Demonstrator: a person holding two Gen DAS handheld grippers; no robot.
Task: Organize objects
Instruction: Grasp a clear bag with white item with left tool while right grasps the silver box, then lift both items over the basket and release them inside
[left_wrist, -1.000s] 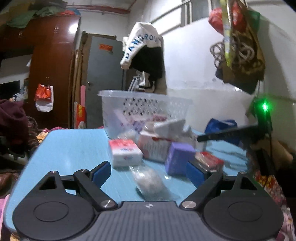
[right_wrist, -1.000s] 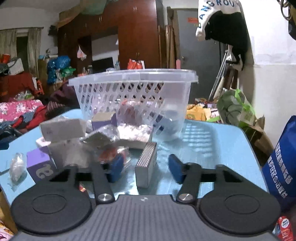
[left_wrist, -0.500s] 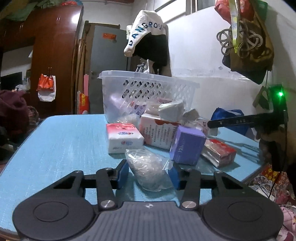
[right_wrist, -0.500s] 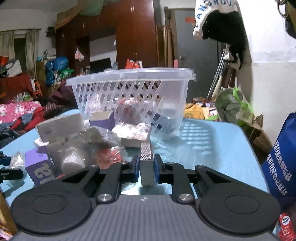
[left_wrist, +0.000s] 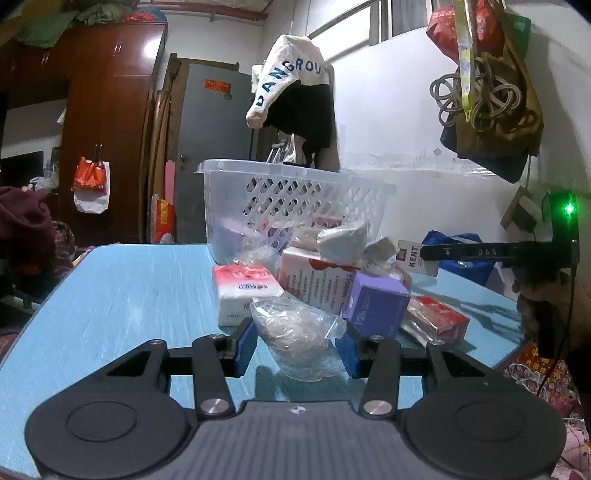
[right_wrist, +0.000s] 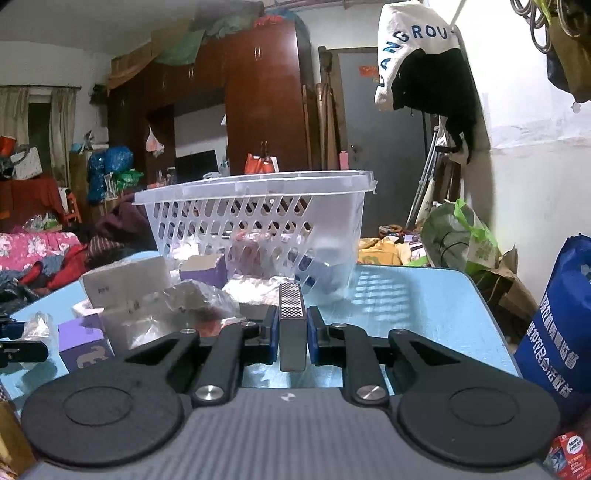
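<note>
left gripper (left_wrist: 299, 341) clamped on clear bag (left_wrist: 295, 328) | right gripper (right_wrist: 291, 338) clamped on gray slab (right_wrist: 292, 325), edge-up for narrow pinch | both likely bound for basket (right_wrist: 258, 192)

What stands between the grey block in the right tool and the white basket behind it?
Nothing visible blocks it. The right tool is shut on the grey block; bare blue table leads to the white basket. The pile of boxes lies to the left, off that line. The basket's wall must be cleared from above.
</note>
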